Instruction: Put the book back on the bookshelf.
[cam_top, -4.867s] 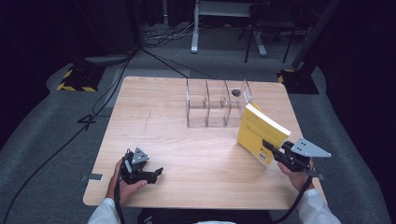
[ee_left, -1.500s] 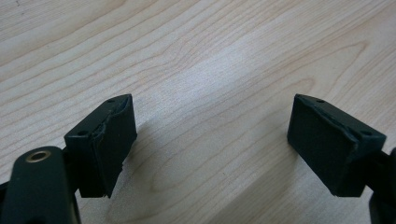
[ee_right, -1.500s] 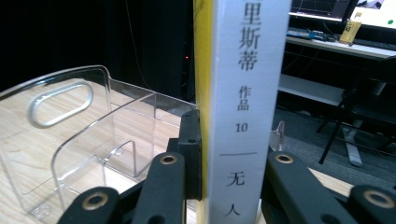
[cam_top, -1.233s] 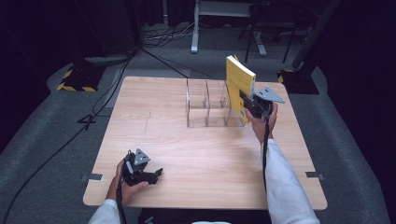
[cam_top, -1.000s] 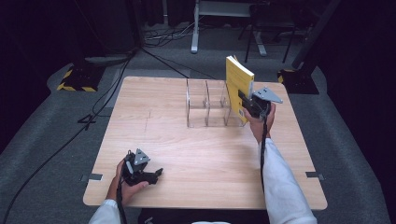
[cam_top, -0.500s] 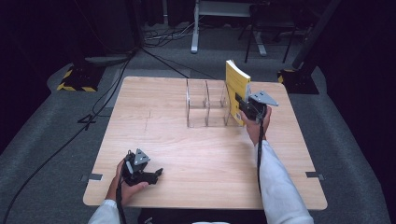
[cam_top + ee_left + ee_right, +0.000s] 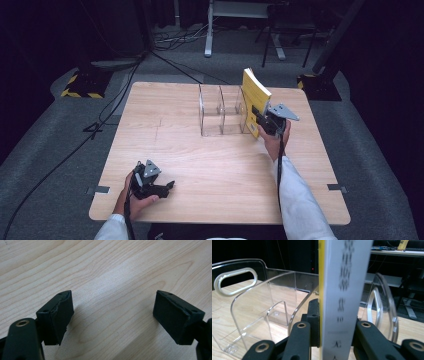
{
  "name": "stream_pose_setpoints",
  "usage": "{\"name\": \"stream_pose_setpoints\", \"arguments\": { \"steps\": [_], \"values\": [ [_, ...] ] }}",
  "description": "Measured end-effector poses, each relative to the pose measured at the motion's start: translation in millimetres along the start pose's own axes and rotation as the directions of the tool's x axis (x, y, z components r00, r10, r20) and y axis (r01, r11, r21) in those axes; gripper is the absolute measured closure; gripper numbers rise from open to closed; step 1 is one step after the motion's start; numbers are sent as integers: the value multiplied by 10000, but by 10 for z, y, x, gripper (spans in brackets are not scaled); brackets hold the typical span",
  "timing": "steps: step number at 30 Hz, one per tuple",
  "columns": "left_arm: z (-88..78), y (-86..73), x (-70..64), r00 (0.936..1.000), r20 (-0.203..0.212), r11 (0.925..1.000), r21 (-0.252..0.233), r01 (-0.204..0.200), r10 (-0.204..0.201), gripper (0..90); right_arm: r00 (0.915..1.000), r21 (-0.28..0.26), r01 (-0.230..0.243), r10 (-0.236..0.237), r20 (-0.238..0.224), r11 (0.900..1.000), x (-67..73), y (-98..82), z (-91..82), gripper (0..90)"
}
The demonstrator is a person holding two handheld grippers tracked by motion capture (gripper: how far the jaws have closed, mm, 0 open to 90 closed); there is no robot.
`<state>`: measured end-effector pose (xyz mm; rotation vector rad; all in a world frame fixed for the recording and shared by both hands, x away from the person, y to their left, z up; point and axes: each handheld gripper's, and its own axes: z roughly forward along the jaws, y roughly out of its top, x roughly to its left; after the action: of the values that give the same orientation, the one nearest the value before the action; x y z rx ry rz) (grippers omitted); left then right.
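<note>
A yellow book [image 7: 254,95] stands upright at the right end of a clear acrylic rack [image 7: 220,111] at the table's far middle. My right gripper [image 7: 262,120] is shut on the lower part of the book's near edge. In the right gripper view the white spine [image 7: 344,290] rises between the two jaws of the right gripper [image 7: 335,323], with a clear divider [image 7: 249,307] to its left and another [image 7: 384,312] to its right. Whether the book's bottom touches the rack's base is hidden. My left gripper [image 7: 169,186] rests open on the table at the front left, with nothing between its jaws [image 7: 113,317].
The wooden table [image 7: 200,165] is bare between the rack and the left gripper. The rack's left and middle slots hold nothing. Beyond the table lie dark floor, cables [image 7: 115,100] and stand bases [image 7: 80,86].
My right gripper has carried the book from the table's front right up to the rack, then eased it left and down between the rightmost dividers. The left gripper has stayed still.
</note>
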<state>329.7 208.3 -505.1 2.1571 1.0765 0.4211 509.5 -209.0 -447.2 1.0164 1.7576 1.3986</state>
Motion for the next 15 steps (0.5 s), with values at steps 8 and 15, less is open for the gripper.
{"name": "stream_pose_setpoints", "arguments": {
  "steps": [8,15],
  "values": [
    [-4,-2,-1,10000,5,10000,21,-67,67,172,9995,102,111,-114,309,9999,4,-5,-21,757],
    [-3,-2,-1,10000,30,10000,19,-75,75,173,9959,-80,56,-48,908,10000,-11,17,29,760]
  ]
}}
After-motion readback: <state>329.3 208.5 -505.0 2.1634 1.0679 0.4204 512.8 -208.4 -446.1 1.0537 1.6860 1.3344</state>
